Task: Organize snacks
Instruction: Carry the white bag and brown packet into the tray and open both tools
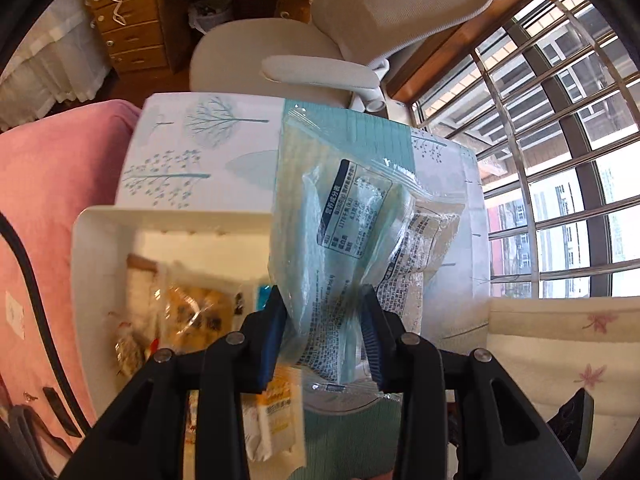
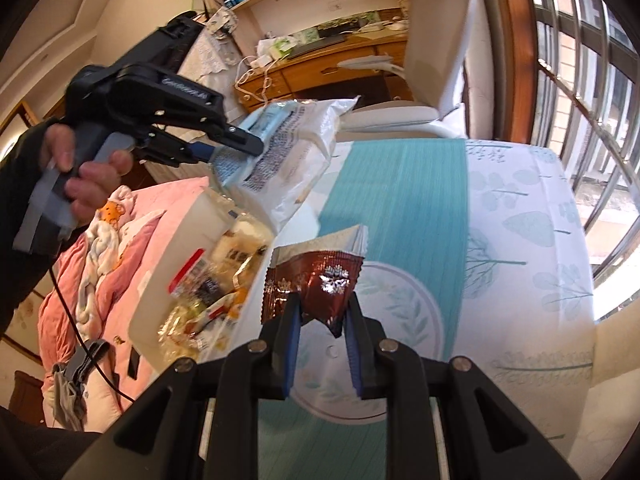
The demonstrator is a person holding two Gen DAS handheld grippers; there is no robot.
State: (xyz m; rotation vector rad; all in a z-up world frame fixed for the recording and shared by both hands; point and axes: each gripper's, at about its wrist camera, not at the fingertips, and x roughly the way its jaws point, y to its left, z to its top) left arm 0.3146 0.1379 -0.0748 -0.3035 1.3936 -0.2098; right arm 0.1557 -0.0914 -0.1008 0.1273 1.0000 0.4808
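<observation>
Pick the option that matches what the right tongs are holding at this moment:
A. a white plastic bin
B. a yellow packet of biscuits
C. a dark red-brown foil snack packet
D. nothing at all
C: in the right wrist view, the right tongs are shut on the dark red-brown foil packet, held above the tablecloth, while the left tongs grip a pale blue and clear packet.

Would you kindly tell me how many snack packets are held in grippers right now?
2: a pale blue packet in the left gripper, and a brown packet in the right gripper.
</observation>
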